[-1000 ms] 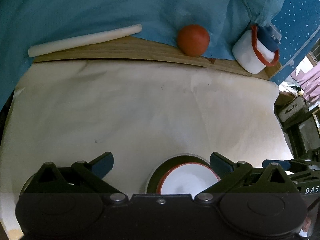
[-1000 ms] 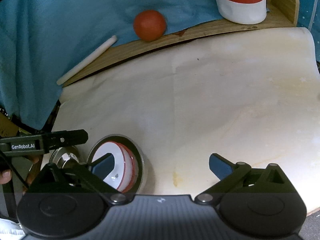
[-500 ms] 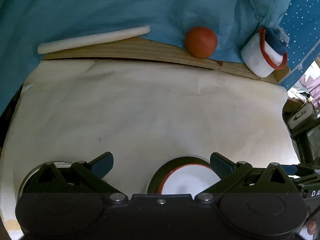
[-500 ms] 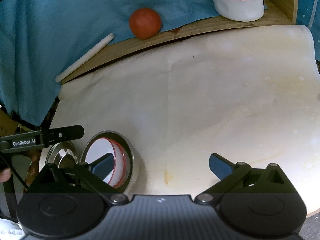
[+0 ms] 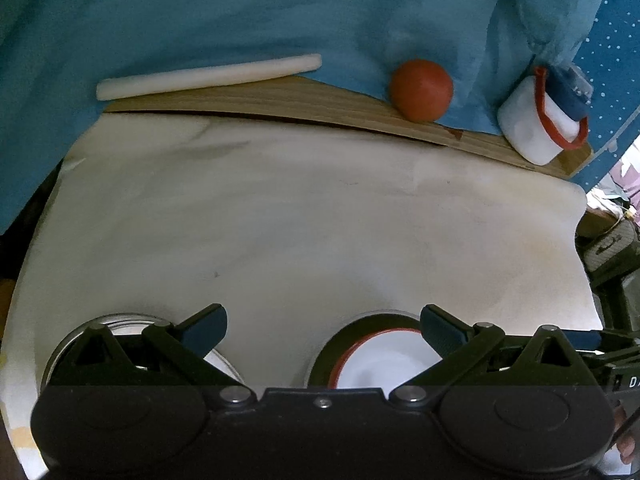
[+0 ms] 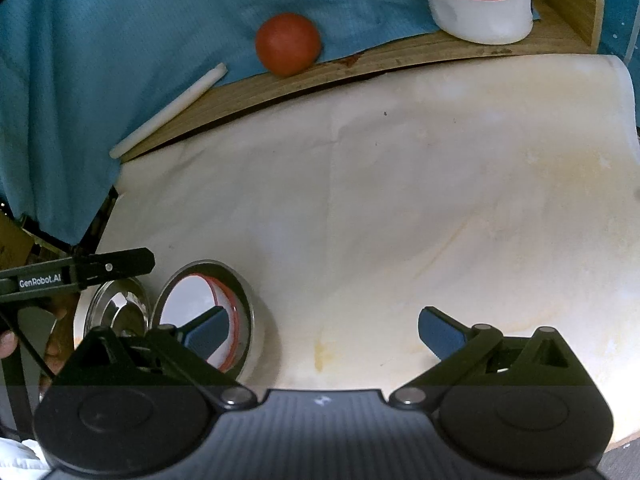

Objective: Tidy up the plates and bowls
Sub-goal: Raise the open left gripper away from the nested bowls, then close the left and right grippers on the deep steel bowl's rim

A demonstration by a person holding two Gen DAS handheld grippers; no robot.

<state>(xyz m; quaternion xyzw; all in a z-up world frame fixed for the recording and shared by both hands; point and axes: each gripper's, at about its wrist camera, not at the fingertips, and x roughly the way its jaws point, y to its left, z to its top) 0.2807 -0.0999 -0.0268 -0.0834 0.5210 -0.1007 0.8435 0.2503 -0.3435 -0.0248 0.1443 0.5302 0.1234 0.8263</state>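
"GenRobot.AI" label on left tongs [image 6: 120, 266]

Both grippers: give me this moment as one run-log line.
left gripper: open, empty | right gripper: open, empty | red-rimmed white bowl: nested in steel bowl | steel plate: beside it

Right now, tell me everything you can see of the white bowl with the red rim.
The white bowl looks like enamel or plastic, glossy white inside with a thin red rim. It sits nested in a larger steel bowl, upright or nearly so, at the near left of the cream table cover. It looks empty. A second steel dish lies just to its left. In the left wrist view it lies low between the open jaws of the left gripper; neither gripper grips it.
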